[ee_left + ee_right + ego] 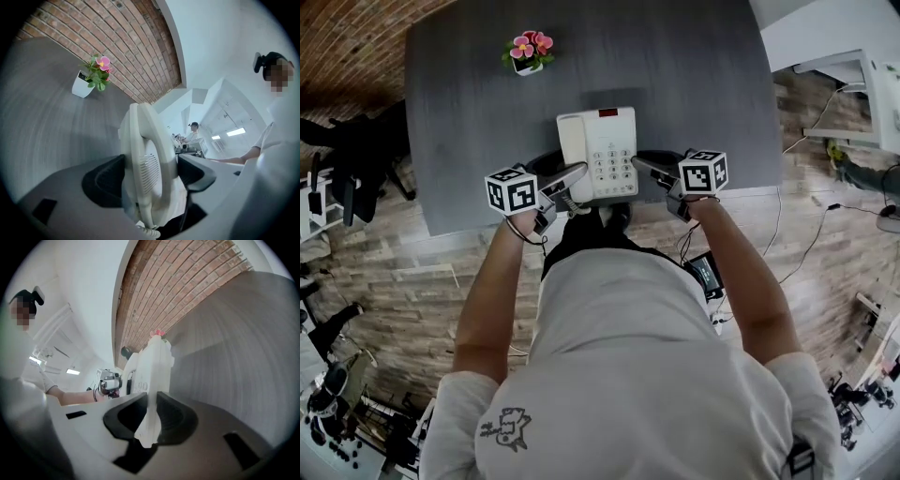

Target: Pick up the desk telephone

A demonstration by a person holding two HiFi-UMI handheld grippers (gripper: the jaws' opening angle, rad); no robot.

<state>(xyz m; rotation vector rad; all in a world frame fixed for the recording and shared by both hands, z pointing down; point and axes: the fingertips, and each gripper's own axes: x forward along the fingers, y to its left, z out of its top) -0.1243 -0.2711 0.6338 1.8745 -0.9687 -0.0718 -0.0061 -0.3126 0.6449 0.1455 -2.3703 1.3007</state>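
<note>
The white desk telephone [598, 150] hangs over the near edge of the grey table [469, 112], held from both sides. My left gripper [575, 175] is shut on its handset side. In the left gripper view the handset [149, 164] fills the gap between the dark pads [105, 180]. My right gripper [643, 162] is shut on the phone's right edge. In the right gripper view the thin white edge of the telephone [154, 371] is pinched between the jaws of the right gripper [149, 420]. The coiled cord [570, 202] dangles below the phone.
A small white pot of pink flowers [528, 52] stands at the table's far side, and the same flower pot [91, 77] appears by a brick wall. Black chairs [347, 159] stand on the wooden floor to the left. A white desk [844, 56] is at the right.
</note>
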